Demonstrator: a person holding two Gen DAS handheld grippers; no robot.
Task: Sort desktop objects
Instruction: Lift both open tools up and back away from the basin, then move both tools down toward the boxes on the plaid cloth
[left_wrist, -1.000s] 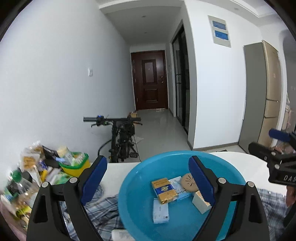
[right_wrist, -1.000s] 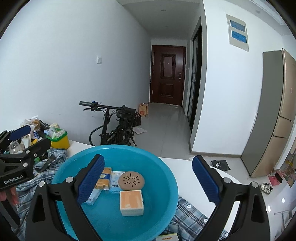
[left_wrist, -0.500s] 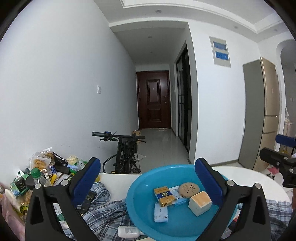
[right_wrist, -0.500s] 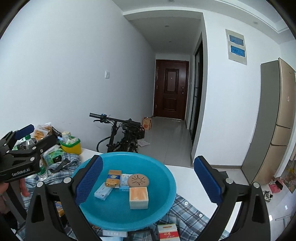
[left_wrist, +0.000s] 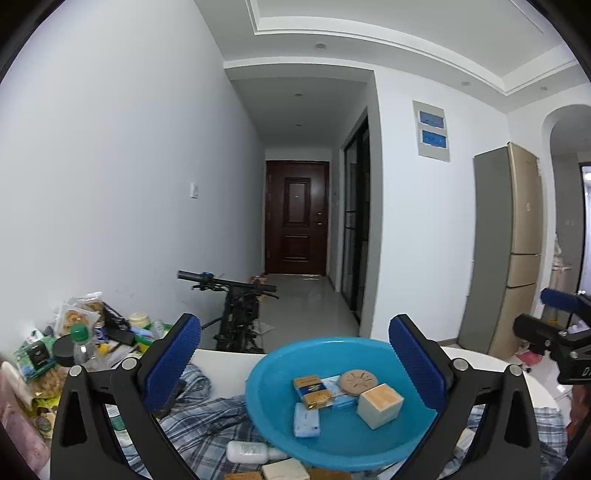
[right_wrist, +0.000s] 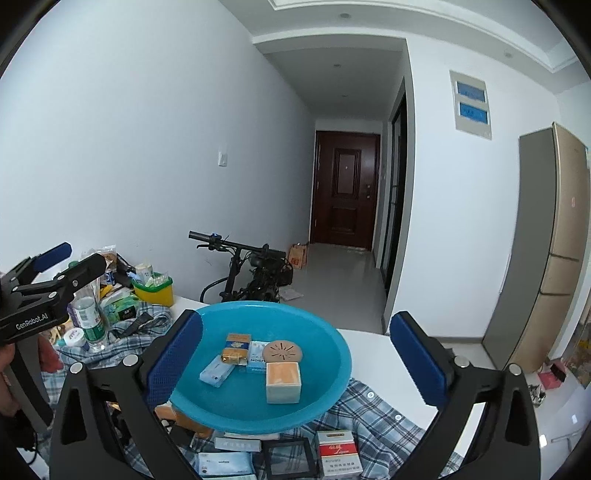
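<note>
White table (right_wrist: 373, 341) against the wall, plaid shirt (right_wrist: 373, 413) spread over most of it. Blue basin (right_wrist: 325, 354) sits on the shirt, mid-table. Inside it: cube box (right_wrist: 283, 382) with orange top nearest the camera, brown disc (right_wrist: 282, 350) just behind it, yellow pack (right_wrist: 234, 349) to the left, light blue packet (right_wrist: 217, 371) in front of that, blue-white box (right_wrist: 256, 356) between pack and disc.

Left gripper (left_wrist: 294, 363): fingers wide apart, nothing between the pads, basin seen past them. Right gripper (right_wrist: 295, 360): jaws opening, already wide, nothing clamped; pads clear of the basin rim.

On the shirt in front of the basin: red-white carton (right_wrist: 338, 458), black frame (right_wrist: 290, 458), white tube (left_wrist: 247, 451). Left end of table is clutter: yellow tub (right_wrist: 154, 290), water bottle (right_wrist: 88, 321), snack bags (left_wrist: 75, 317).

Bike (right_wrist: 255, 273) parked behind the table.
</note>
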